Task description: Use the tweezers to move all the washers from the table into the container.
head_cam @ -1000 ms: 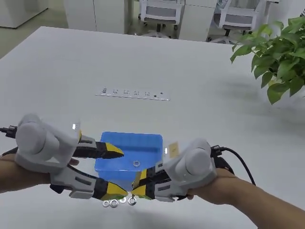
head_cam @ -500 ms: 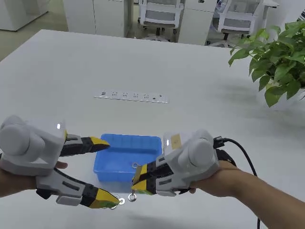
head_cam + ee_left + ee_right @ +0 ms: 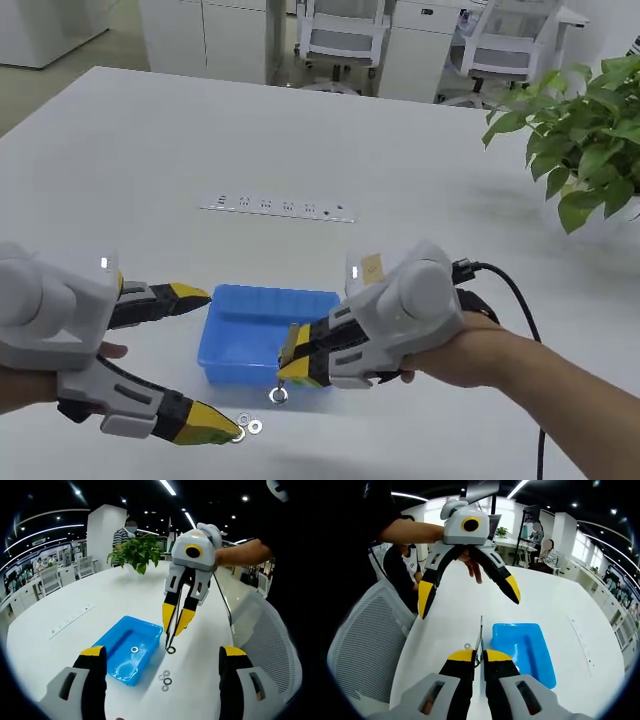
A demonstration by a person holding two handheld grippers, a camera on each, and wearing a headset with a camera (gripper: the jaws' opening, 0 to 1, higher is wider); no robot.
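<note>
- The right gripper is pressed together on the tweezers, squeezing them shut. A washer is pinched at their tips.
- That washer hangs just outside the front wall of the blue container, not yet over its inside.
- To do this step well, keep the squeeze even so the thin ring does not slip. Lift it clear of the rim, then carry it over the middle of the container before easing off.
- Let go low over the container floor. Dropped from high up, the washer would likely bounce or roll back out.
- The left gripper is spread wide and holds nothing. One jaw is by the container's left edge and the other is just beside the loose washers. It is best kept steady so it does not scatter them.
- Washers, as far as I can count, five in all:
  - one at the tweezer tips
  - one lying inside the container
  - three close together on the table, near the container's front
- Other things: one container, one pair of tweezers, two grippers.
</note>
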